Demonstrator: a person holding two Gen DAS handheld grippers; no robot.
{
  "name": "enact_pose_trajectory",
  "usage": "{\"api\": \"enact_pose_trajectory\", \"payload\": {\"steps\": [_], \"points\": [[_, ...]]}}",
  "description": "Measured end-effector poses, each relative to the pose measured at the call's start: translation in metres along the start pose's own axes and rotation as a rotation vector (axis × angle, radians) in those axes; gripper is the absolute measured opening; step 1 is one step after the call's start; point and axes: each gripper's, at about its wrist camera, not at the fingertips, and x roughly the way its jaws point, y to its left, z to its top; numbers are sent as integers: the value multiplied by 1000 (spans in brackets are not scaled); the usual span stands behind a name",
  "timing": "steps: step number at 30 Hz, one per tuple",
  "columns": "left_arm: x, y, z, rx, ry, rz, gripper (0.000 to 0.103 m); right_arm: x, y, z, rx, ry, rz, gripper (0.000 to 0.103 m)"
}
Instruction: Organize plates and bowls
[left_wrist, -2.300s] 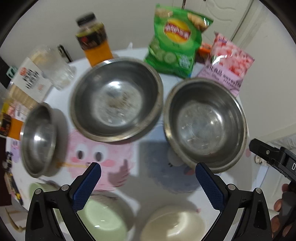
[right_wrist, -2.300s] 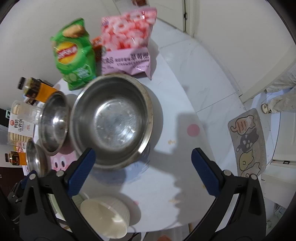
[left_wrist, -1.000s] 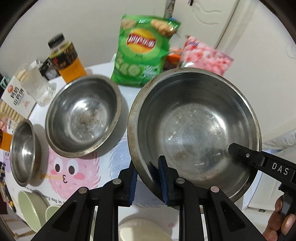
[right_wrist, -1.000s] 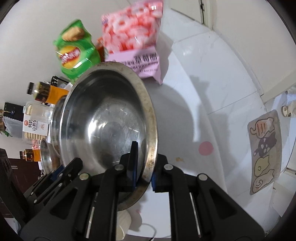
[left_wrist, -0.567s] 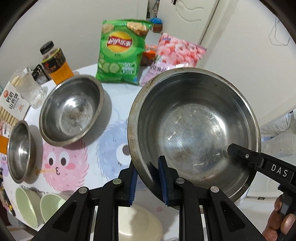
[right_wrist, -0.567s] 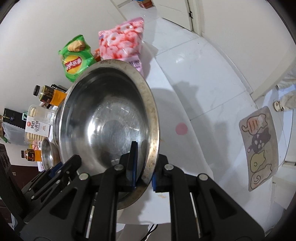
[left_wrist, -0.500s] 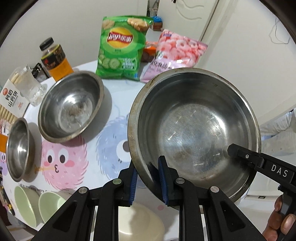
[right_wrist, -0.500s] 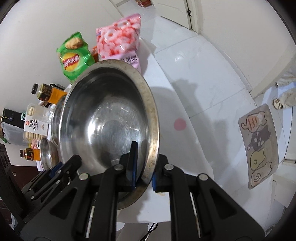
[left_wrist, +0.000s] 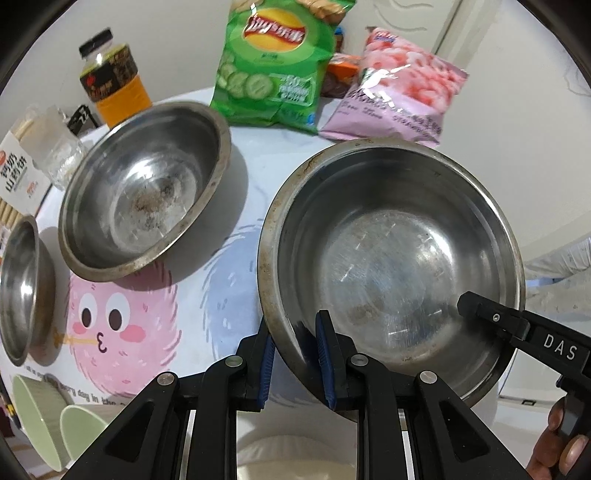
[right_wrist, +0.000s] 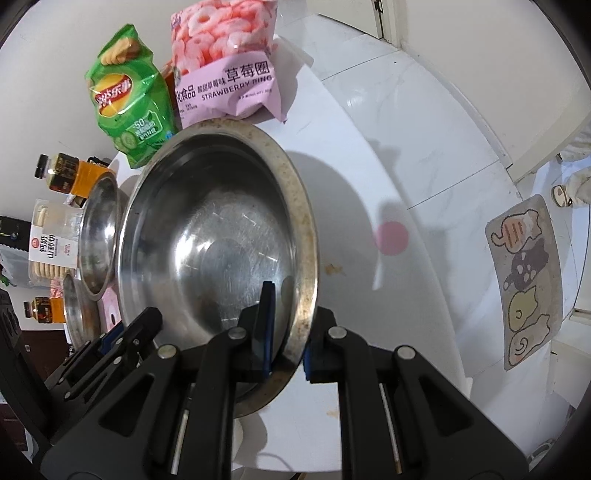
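Observation:
A large steel bowl (left_wrist: 388, 258) is gripped from two sides over the right part of the round table (left_wrist: 251, 155). My left gripper (left_wrist: 293, 332) is shut on its near-left rim. My right gripper (right_wrist: 290, 332) is shut on the opposite rim of the same steel bowl (right_wrist: 214, 240); its arm (left_wrist: 517, 325) reaches in from the right. A second steel bowl (left_wrist: 147, 184) rests on the table to the left, with a small steel bowl (left_wrist: 22, 288) beyond it. Two green bowls (left_wrist: 37, 417) and a cream bowl (left_wrist: 295, 458) lie at the near edge.
A green chips bag (left_wrist: 273, 62) and a pink snack bag (left_wrist: 395, 88) stand at the back of the table, with an orange drink bottle (left_wrist: 114, 81) and a biscuit pack (left_wrist: 18, 173) at back left. Past the table's right edge are a tiled floor and a cat mat (right_wrist: 524, 280).
Both grippers, open over the table at first, closed on the large bowl's rim and lifted it. Since half a second ago they have sunk with it towards the table.

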Motion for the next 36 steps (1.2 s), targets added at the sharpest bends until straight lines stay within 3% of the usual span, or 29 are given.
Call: {"api": "enact_pose_trajectory", "payload": {"steps": [11, 12, 14, 15, 16, 17, 18, 19, 23, 25, 29, 36], "points": [[30, 14, 4, -50, 70, 9, 25, 19, 3, -3, -14, 17, -45, 14], [33, 13, 7, -51, 73, 8, 28, 21, 0, -3, -3, 30, -43, 14], [34, 13, 8, -42, 81, 3, 50, 25, -4, -2, 25, 42, -37, 15], [36, 14, 9, -36, 84, -28, 74, 25, -7, -2, 38, 51, -40, 26], [35, 17, 10, -37, 83, -72, 88, 25, -10, -3, 50, 55, -48, 51], [34, 20, 10, -42, 83, -106, 90, 21, -13, -4, 60, 41, -47, 66], [33, 23, 10, -49, 87, -118, 91, 16, -15, -5, 65, 14, -36, 90], [32, 27, 11, -58, 91, -122, 92, 11, -17, -6, 68, -4, -30, 102], [13, 48, 9, -96, 59, -103, 93, -9, -22, -8, 125, -43, -25, 103], [1, 68, 8, -104, 47, -122, 103, -25, -23, -11, 149, -81, -22, 103], [-22, 89, 8, -102, 52, -140, 103, -52, -14, -20, 184, -133, -13, 103], [-82, 106, 1, -57, -40, -82, 103, -72, 47, -38, 175, -128, 8, 103]]}}
